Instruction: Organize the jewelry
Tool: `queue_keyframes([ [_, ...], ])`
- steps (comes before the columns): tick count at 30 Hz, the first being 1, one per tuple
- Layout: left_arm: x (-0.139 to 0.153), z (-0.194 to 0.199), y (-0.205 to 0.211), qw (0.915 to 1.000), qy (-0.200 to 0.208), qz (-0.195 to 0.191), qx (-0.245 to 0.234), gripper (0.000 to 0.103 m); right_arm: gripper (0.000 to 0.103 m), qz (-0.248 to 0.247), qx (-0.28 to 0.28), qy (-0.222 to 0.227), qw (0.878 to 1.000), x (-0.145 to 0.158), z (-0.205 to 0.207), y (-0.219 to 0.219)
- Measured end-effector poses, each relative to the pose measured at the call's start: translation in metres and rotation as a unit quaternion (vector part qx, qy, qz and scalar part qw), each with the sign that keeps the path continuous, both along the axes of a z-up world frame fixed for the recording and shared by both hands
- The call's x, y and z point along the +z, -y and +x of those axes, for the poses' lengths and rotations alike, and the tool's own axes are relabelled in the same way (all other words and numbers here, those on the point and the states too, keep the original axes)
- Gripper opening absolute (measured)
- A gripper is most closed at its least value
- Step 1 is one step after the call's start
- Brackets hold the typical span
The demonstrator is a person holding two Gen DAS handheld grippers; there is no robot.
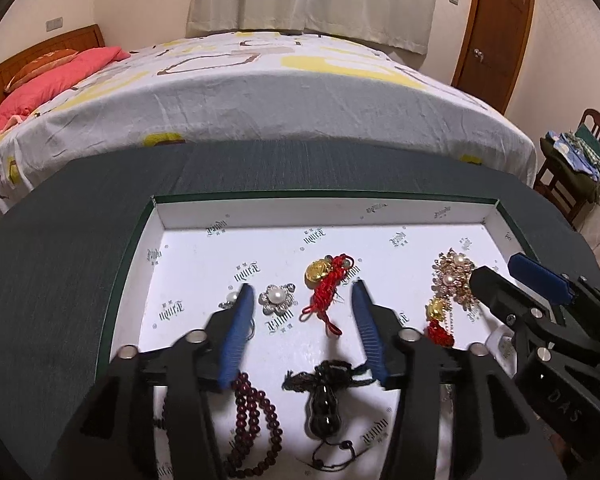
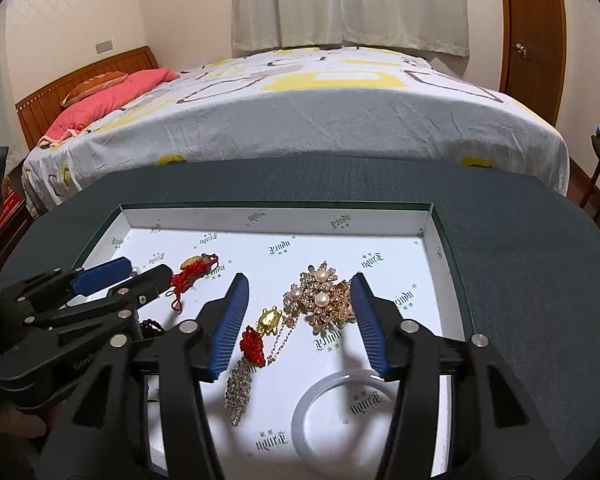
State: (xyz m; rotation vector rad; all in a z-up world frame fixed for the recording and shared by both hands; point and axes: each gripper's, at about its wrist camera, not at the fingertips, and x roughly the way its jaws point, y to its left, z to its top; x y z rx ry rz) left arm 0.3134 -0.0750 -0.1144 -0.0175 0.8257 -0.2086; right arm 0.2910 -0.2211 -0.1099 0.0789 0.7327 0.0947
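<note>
Jewelry in white tray, untouched

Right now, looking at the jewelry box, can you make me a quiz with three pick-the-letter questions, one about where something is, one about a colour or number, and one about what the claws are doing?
1. Where is the white bangle?
A. On the bed
B. In the box, nearest the right claw's camera
C. On the chair

2. How many pearls show on the gold brooch?
A. Three
B. One
C. Six

3. What is the left claw doing?
A. Shut on the red beads
B. Shut on the black gourd pendant
C. Open, holding nothing

Answers: 1 B, it lies on the white floor of the box near the bottom of the right wrist view. 2 A, three round pearls sit on it. 3 C, its blue fingers stand apart with the small pearl flower and a red knot charm beyond them; the right claw is open too.
</note>
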Motion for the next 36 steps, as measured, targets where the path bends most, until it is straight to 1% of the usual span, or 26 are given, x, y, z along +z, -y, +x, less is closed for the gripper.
queue_keyframes([
  [1, 0.002, -0.003, 0.0, 1.0, 0.004, -0.001, 0.001, 0.057, 0.055, 0.001, 0.0, 0.001, 1.0, 0.001, -0.002, 0.0],
  [2, 0.004, -0.007, -0.001, 1.0, 0.008, 0.0, 0.002, 0.061, 0.06, 0.002, -0.001, 0.003, 1.0, 0.002, -0.005, 0.0],
  [3, 0.007, -0.01, -0.001, 0.9999, 0.013, 0.0, 0.002, 0.065, 0.061, 0.003, -0.002, 0.006, 1.0, 0.003, -0.009, 0.001],
  [6, 0.013, -0.023, -0.002, 0.9996, 0.028, 0.004, 0.006, 0.072, 0.063, 0.003, -0.008, 0.014, 1.0, 0.007, -0.022, 0.002],
  [7, 0.014, -0.028, -0.002, 0.9994, 0.033, 0.007, 0.008, 0.073, 0.066, 0.003, -0.009, 0.015, 1.0, 0.007, -0.025, 0.003],
  [9, 0.016, -0.038, -0.002, 0.9992, 0.038, 0.011, 0.009, 0.074, 0.066, 0.001, -0.014, 0.016, 1.0, 0.008, -0.034, 0.005],
  [12, 0.017, -0.053, -0.004, 0.9993, 0.033, 0.013, 0.009, 0.074, 0.066, 0.0, -0.017, 0.012, 1.0, 0.007, -0.045, 0.008],
  [16, 0.028, -0.077, -0.01, 0.999, 0.041, 0.007, 0.017, 0.074, 0.066, -0.001, -0.02, 0.015, 1.0, 0.014, -0.065, 0.011],
  [21, 0.051, -0.109, -0.016, 0.9977, 0.063, 0.002, 0.026, 0.074, 0.067, -0.013, -0.014, 0.038, 0.999, 0.039, -0.099, 0.011],
  [23, 0.064, -0.127, -0.017, 0.996, 0.083, 0.01, 0.03, 0.074, 0.07, -0.02, -0.013, 0.052, 0.998, 0.051, -0.115, 0.01],
  [26, 0.079, -0.148, -0.019, 0.9941, 0.1, 0.019, 0.038, 0.077, 0.07, -0.022, -0.01, 0.069, 0.997, 0.068, -0.135, 0.01],
  [31, 0.095, -0.177, -0.024, 0.9923, 0.113, 0.022, 0.046, 0.078, 0.072, -0.019, -0.008, 0.088, 0.996, 0.093, -0.166, 0.013],
  [36, 0.108, -0.199, -0.031, 0.9911, 0.118, 0.02, 0.059, 0.08, 0.074, -0.016, -0.011, 0.101, 0.995, 0.108, -0.191, 0.017],
])
